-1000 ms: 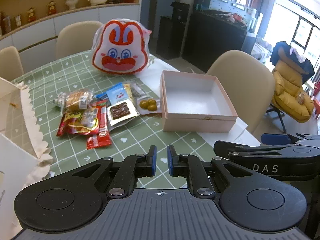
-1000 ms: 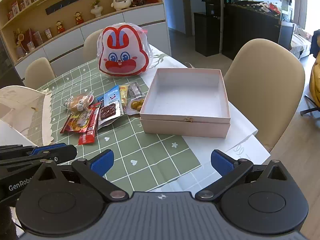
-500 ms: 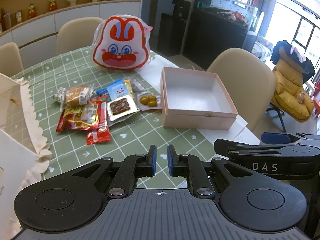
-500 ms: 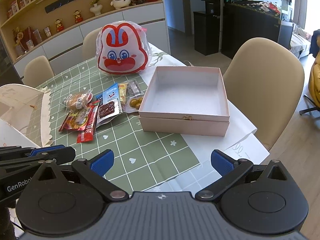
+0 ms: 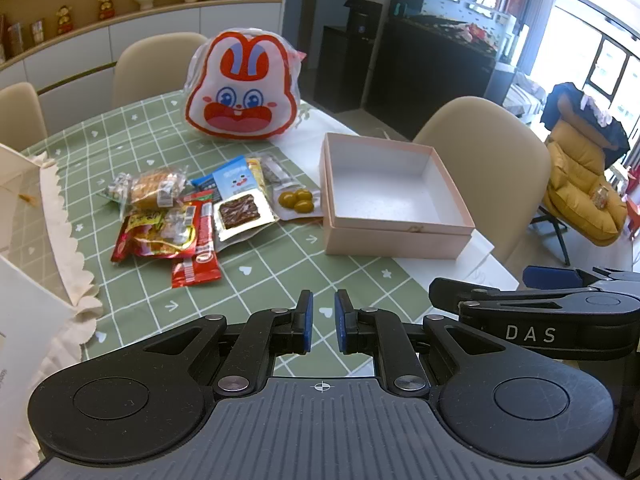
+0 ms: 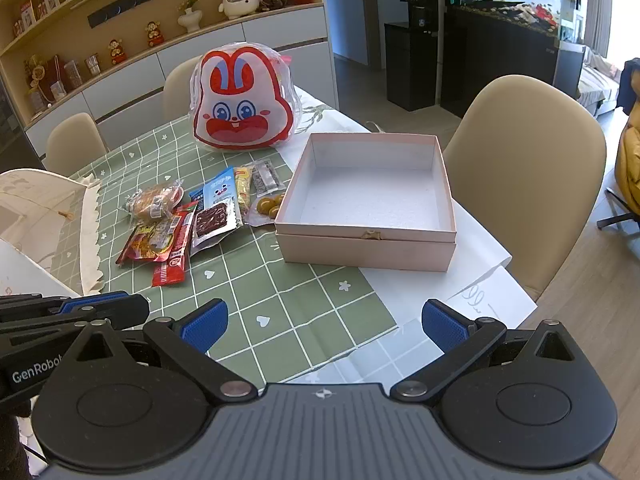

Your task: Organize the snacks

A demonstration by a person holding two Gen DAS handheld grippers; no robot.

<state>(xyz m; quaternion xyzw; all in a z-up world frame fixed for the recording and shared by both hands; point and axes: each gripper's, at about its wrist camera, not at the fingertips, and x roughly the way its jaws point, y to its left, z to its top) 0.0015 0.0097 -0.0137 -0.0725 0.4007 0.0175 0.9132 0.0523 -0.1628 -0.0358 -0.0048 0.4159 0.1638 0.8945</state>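
1. Left gripper [image 5: 321, 326] poised above the near edge of the green checked tablecloth [image 5: 256, 276], blue pads drawn in to a narrow slit, nothing between them.
2. Right gripper [image 6: 323, 327] alongside, jaws spread wide, gripping nothing, only tablecloth and white paper showing in the gap.
3. Both pointed down and forward at the table, well short of the snacks.
4. Pink box [image 5: 394, 236] open and bare inside, resting on white paper [image 6: 492, 296] at the right side of the table.
5. Snack pile [image 5: 188, 216] spread on the cloth just left of the box: red packets [image 5: 160, 236] nearest, a brown square in a clear-fronted pouch [image 5: 240, 214], a pouch of green olives [image 5: 298, 202] right beside the box wall, a wrapped bun [image 5: 154, 190] and a blue packet [image 5: 234, 176] further back.
6. Rabbit-face bag [image 5: 242, 90] upright behind the pile, apart from it.
7. Beige chair [image 6: 528, 168] tucked in beyond the box; white scalloped object [image 5: 60, 232] at the left edge, too cropped to identify.
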